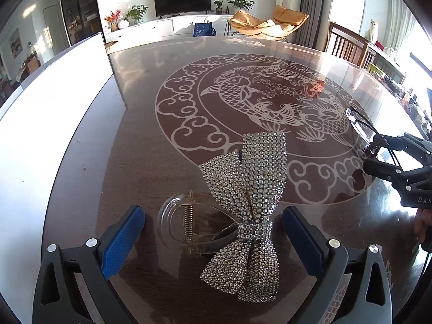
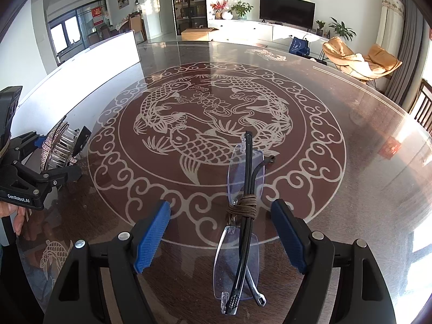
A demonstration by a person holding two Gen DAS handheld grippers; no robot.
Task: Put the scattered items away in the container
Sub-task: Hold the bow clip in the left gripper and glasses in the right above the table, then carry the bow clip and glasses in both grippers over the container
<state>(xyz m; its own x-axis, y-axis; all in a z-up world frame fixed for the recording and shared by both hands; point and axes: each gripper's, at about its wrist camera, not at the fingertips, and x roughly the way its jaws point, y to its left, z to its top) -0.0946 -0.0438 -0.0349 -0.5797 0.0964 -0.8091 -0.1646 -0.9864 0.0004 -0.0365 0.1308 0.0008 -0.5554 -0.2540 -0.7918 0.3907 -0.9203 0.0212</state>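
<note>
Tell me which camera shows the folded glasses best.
The right wrist view: the folded glasses lie full length between the open right gripper fingers, cord wrapped round the middle. The left wrist view shows only a lens edge and temples at its right margin.

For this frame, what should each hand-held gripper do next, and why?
Probably close both. The left hand-held gripper stands open around the rhinestone bow hair clip, and the right hand-held gripper stands open around the folded glasses. Neither item is gripped, and both lie on the table.
</note>
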